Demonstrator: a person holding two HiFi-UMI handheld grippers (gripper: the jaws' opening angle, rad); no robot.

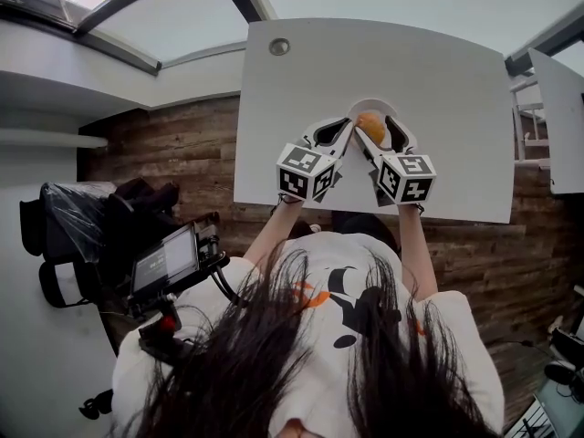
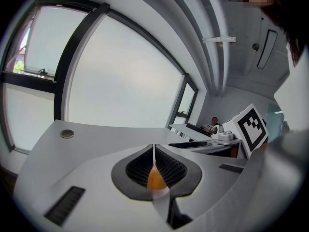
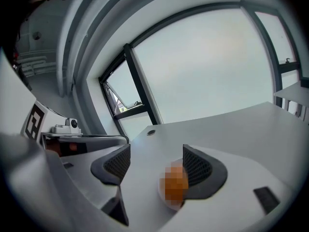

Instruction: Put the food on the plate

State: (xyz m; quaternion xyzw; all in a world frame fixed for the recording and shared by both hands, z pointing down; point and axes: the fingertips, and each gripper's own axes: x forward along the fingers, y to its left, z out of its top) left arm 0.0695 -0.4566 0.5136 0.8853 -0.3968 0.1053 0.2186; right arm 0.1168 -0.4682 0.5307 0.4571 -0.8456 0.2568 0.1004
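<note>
An orange, roundish piece of food (image 1: 370, 128) lies on a small white plate (image 1: 370, 104) near the front edge of the white table (image 1: 438, 71). My left gripper (image 1: 339, 131) meets the plate from the left. In the left gripper view it (image 2: 154, 170) is shut on the thin white plate rim (image 2: 161, 202), and the food (image 2: 156, 179) shows just beyond the pads. My right gripper (image 1: 381, 140) comes in from the right. It (image 3: 157, 161) stands open, with the food (image 3: 175, 183) lying against its right pad (image 3: 195, 166).
A round metal grommet (image 1: 279, 46) sits in the table's far left corner. A second white table (image 1: 557, 117) stands to the right. A camera rig (image 1: 169, 258) and a black bag (image 1: 64, 235) are on the left over wooden floor (image 1: 173, 144).
</note>
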